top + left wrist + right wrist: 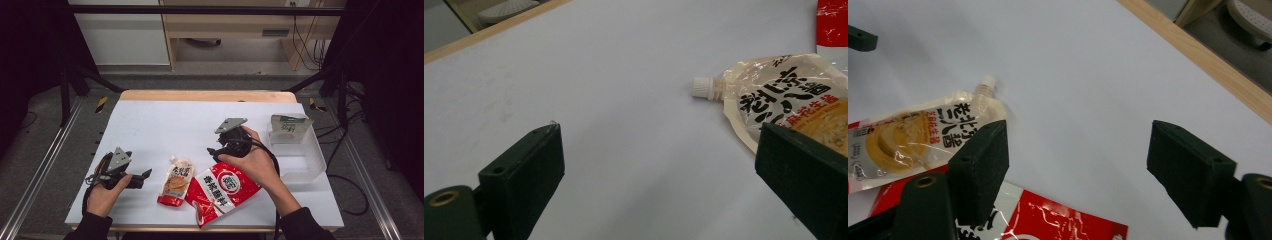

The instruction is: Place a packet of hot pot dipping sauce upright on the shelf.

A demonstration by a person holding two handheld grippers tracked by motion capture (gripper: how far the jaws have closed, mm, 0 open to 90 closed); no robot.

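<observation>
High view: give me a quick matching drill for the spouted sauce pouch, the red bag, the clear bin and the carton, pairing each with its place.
Things:
1. spouted sauce pouch
2. red bag
3. clear bin
4. carton

Places:
A. standing in the bin's far end
B. flat on the white table, under the right hand
C. at the table's right edge
D. flat, just left of the red bag

Pairs: 1-D, 2-B, 3-C, 4-A

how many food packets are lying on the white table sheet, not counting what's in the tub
2. A pale spouted sauce pouch with a white cap lies near the front edge, between the two hands. A red and white foil bag lies right beside it, under the right hand. None looks hidden.
</observation>
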